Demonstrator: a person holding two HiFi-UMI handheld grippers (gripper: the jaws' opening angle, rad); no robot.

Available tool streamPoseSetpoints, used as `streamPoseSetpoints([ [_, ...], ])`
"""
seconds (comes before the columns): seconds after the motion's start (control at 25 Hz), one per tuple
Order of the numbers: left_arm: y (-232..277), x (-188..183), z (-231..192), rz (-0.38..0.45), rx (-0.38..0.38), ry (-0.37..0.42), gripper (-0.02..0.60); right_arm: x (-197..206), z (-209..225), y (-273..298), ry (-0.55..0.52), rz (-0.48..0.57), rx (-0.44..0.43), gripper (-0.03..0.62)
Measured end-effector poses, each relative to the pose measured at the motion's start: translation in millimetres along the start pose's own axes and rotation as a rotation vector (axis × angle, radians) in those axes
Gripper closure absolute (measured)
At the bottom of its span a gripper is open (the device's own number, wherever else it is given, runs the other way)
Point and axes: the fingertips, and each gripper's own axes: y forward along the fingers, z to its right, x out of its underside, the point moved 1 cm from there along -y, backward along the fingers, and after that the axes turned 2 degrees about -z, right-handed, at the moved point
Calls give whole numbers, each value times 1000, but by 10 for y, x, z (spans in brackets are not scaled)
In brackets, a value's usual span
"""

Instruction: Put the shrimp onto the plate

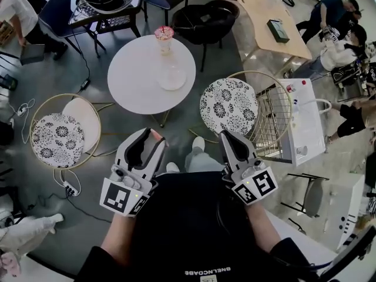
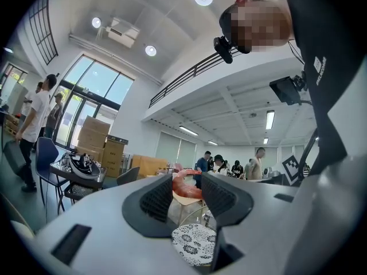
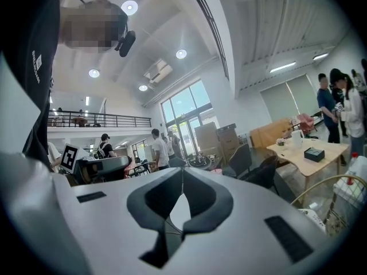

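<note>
An orange-pink shrimp (image 2: pixel 184 184) sits between the ribbed pads of my left gripper (image 2: pixel 187 195), which is shut on it. In the head view the left gripper (image 1: pixel 154 137) is held close to my body, with the shrimp's pink end (image 1: pixel 156 134) at its tips. It is well short of the round white table (image 1: pixel 138 75). A white plate (image 1: pixel 172 79) lies on the table's right side, behind it a glass (image 1: pixel 164 38) with a pink top. My right gripper (image 1: pixel 227 136) is shut and holds nothing, its fingertips touching in the right gripper view (image 3: pixel 182 183).
A chair with a patterned seat (image 1: pixel 228 106) stands right of the table and another (image 1: pixel 57 140) at the left. A white cabinet (image 1: pixel 305 119), a black chair (image 1: pixel 205 21) and a wooden table (image 1: pixel 271 16) lie farther off. People stand around the room's edges.
</note>
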Motion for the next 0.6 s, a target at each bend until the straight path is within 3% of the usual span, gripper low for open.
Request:
streamPoseSetpoints([
  [0.28,306,34,-73,-18,-28,-7,423,-22,246,263,15,-14,-59,576],
  [0.6,899,60,-197,-36,-63,-9,423,-186,816,647,40,-19,-103,576],
])
